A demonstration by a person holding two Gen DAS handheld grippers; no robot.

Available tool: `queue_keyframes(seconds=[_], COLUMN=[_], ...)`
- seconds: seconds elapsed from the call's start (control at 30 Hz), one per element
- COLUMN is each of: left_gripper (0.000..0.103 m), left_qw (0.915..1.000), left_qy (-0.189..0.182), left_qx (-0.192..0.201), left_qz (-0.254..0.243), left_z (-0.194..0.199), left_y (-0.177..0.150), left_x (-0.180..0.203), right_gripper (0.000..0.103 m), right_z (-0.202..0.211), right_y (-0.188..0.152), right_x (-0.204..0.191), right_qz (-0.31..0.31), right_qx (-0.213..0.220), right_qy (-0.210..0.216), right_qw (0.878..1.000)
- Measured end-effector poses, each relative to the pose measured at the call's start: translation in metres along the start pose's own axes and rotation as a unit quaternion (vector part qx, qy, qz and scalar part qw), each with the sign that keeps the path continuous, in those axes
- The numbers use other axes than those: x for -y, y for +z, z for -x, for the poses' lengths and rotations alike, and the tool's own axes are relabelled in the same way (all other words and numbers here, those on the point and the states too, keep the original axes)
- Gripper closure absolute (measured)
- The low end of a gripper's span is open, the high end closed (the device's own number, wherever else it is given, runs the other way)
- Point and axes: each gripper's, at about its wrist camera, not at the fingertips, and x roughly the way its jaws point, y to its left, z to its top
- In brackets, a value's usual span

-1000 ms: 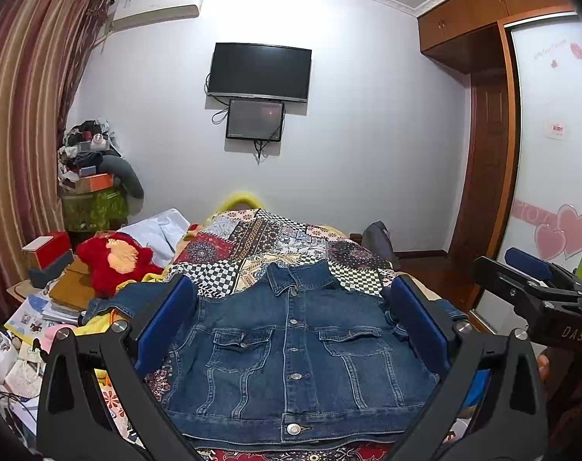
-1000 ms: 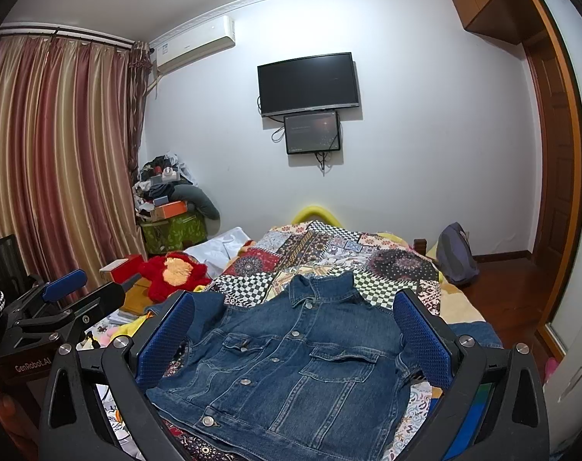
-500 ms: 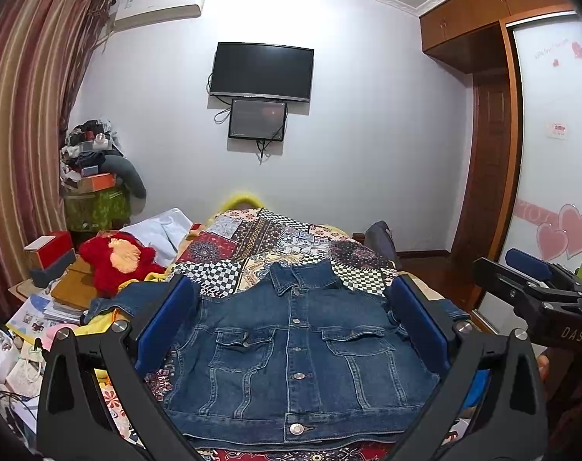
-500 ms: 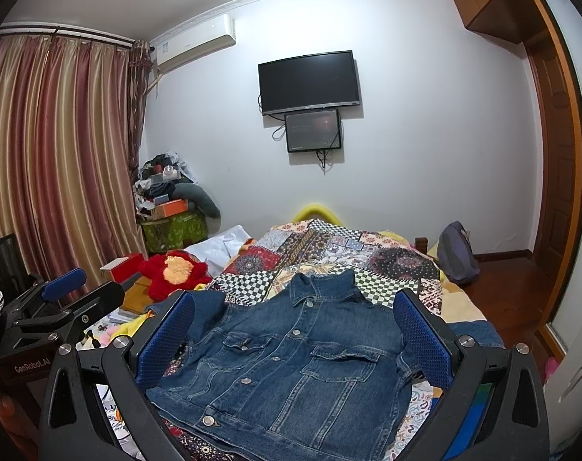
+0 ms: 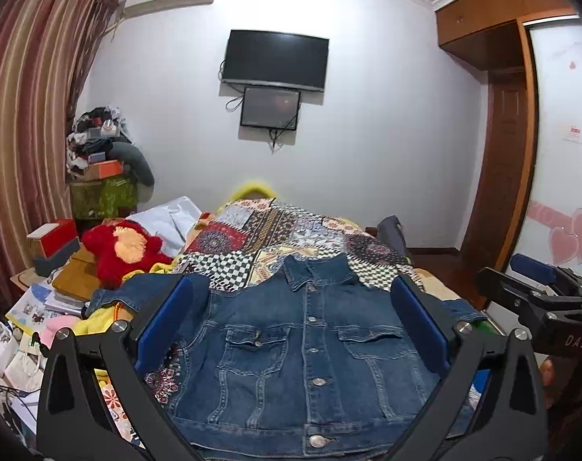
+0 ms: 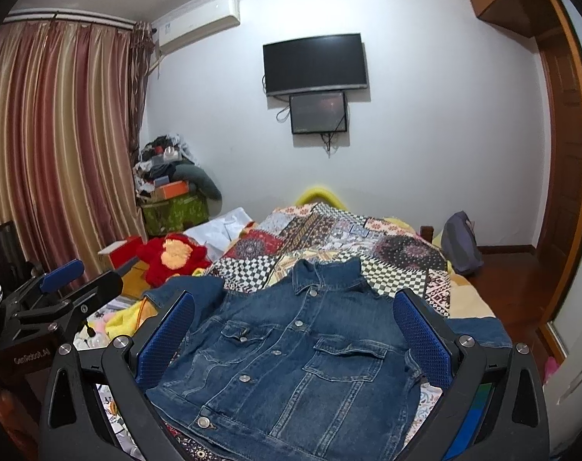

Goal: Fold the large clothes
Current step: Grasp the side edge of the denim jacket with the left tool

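A blue denim jacket [image 5: 306,349] lies face up and buttoned on the patchwork bedspread [image 5: 291,230], collar toward the far wall, sleeves spread out to both sides. It also shows in the right wrist view [image 6: 291,357]. My left gripper [image 5: 291,319] is open and empty, held above the jacket's near hem. My right gripper [image 6: 295,326] is open and empty, also above the near hem. The right gripper's body shows at the right edge of the left wrist view [image 5: 537,307]; the left gripper's body shows at the left of the right wrist view [image 6: 56,307].
A red plush toy [image 5: 125,249] and stacked boxes and papers [image 5: 52,269] crowd the left of the bed. A cluttered green box [image 6: 175,207] stands by the curtain. A grey backpack [image 6: 460,242] leans at the bed's right. A TV [image 5: 275,59] hangs on the far wall.
Both views have shifted only slightly; the jacket sits a touch lower and nearer in the frame. Both grippers stay open and the jacket has not moved.
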Motion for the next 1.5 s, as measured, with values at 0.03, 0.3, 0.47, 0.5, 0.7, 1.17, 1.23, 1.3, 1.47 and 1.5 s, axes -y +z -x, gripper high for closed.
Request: queue_keyframes(seconds=[0.03, 0.3, 0.47, 0.5, 0.7, 1.17, 1.23, 1.3, 1.47, 1.5], left_gripper=[0.000, 0.000, 0.000, 0.000, 0.000, 0.000, 0.000, 0.000, 0.011, 0.018], left_qw=[1.0000, 0.9967, 0.9889, 0.9867, 0.9679, 0.9275, 0.9205, 0.9186, 0.9214, 0.9224], left_qy=[0.002, 0.018, 0.059, 0.064, 0.115, 0.129, 0.139, 0.140, 0.136, 0.143], left_qx=[-0.004, -0.072, -0.127, -0.140, -0.207, -0.316, -0.327, -0.331, -0.314, -0.305], left_qz=[0.003, 0.034, 0.049, 0.053, 0.085, 0.153, 0.162, 0.164, 0.185, 0.189], left_z=[-0.006, -0.071, -0.118, -0.128, -0.181, -0.269, -0.281, -0.290, -0.300, -0.301], left_y=[0.000, -0.007, -0.024, -0.030, -0.056, -0.091, -0.096, -0.097, -0.091, -0.087], left_x=[-0.004, -0.049, -0.084, -0.093, -0.152, -0.266, -0.276, -0.285, -0.298, -0.302], right_gripper=[0.000, 0.000, 0.000, 0.000, 0.000, 0.000, 0.000, 0.000, 0.000, 0.000], right_z=[-0.006, -0.081, -0.140, -0.150, -0.232, -0.347, -0.356, -0.365, -0.381, -0.384], right_y=[0.000, -0.002, -0.006, -0.006, -0.027, -0.069, -0.068, -0.067, -0.065, -0.066], right_x=[-0.001, -0.002, -0.002, -0.001, -0.001, -0.026, -0.029, -0.034, -0.044, -0.046], right_qz=[0.001, 0.007, 0.020, 0.019, -0.003, 0.078, 0.092, 0.108, 0.130, 0.130], right_qx=[-0.004, -0.057, -0.106, -0.117, -0.216, -0.341, -0.336, -0.330, -0.326, -0.330], right_qy=[0.001, 0.008, 0.017, 0.024, 0.063, 0.062, 0.067, 0.075, 0.088, 0.094], right_qw=[1.000, 0.998, 0.994, 0.993, 0.974, 0.935, 0.935, 0.935, 0.932, 0.930])
